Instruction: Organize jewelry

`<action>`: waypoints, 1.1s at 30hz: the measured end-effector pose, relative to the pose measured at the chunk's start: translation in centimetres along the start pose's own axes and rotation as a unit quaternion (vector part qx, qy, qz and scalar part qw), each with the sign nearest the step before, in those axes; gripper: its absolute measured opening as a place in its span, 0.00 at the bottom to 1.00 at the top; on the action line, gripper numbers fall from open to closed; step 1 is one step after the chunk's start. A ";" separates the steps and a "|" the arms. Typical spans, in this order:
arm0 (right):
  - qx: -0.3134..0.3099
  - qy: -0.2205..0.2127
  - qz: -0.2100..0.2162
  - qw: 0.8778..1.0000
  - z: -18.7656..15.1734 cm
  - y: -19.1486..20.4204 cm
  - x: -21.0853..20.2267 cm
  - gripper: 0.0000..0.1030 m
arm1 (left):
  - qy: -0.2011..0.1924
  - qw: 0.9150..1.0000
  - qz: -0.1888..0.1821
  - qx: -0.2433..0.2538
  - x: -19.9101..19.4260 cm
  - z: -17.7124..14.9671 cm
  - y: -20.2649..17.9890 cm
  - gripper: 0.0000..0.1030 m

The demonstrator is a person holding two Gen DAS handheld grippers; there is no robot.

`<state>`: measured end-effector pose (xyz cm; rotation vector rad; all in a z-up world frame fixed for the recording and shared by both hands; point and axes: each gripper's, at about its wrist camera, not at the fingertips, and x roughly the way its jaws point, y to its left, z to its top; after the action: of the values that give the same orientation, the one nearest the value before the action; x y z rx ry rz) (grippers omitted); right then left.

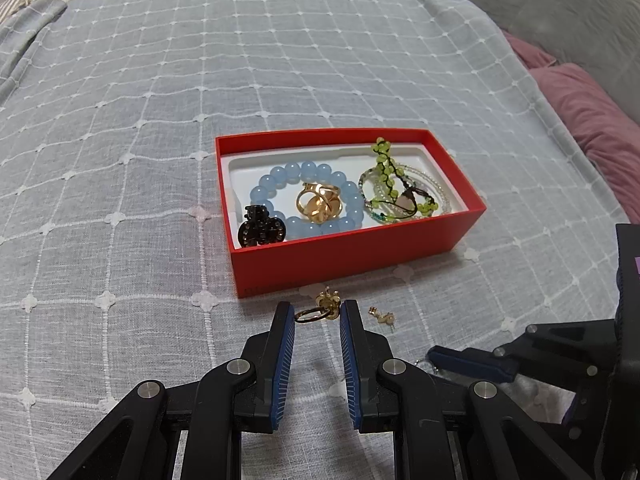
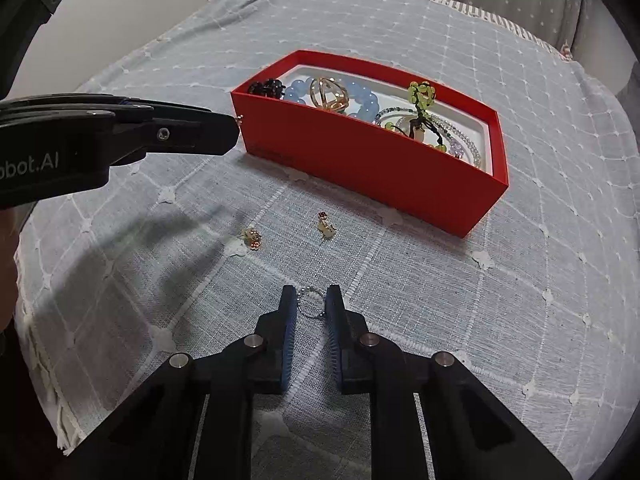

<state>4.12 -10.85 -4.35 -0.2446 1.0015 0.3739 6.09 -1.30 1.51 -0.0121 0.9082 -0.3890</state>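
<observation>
Between right gripper (image 2: 311, 305) fingers: beaded ring (image 2: 310, 305)

Small gold piece (image 1: 383, 317) on bedspread too tiny to identify; red box (image 2: 376, 172) near wall hides bracelets' lower parts.

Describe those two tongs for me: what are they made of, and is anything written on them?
Both the left tongs and the right tongs are black linkage arms with silver pivot pins, and ribbed blue pads line their fingers. White lettering ending "bot.AI" marks the left one's side.

Matt red cardboard box (image 1: 352, 256), glossy blue beads (image 1: 308, 200), woven cloth bedspread (image 1: 120, 160)
</observation>
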 end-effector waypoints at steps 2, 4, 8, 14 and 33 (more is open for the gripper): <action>-0.003 -0.001 -0.003 1.000 -0.1 0.0 -0.3 0.06 | 0.000 1.000 0.000 0.000 0.0 0.0 0.0 0.18; -0.005 -0.001 0.000 1.000 -0.2 0.1 -0.4 0.05 | 0.000 1.000 0.000 0.000 0.0 0.0 0.0 0.18; -0.005 -0.008 0.007 1.000 0.1 0.1 -0.7 0.05 | 0.000 1.000 0.000 0.000 0.0 0.0 0.0 0.18; -0.017 -0.015 0.009 1.000 0.3 0.2 -1.0 0.05 | -0.002 1.000 -0.001 0.000 -0.1 0.2 0.0 0.18; -0.022 -0.003 -0.007 1.000 -0.2 1.0 -0.1 0.22 | -0.003 1.000 0.000 -0.002 -0.2 0.2 -0.1 0.18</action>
<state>3.54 -10.01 -4.39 -0.2897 0.9867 0.3844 6.07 -1.34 1.83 -0.0166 0.9027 -0.3870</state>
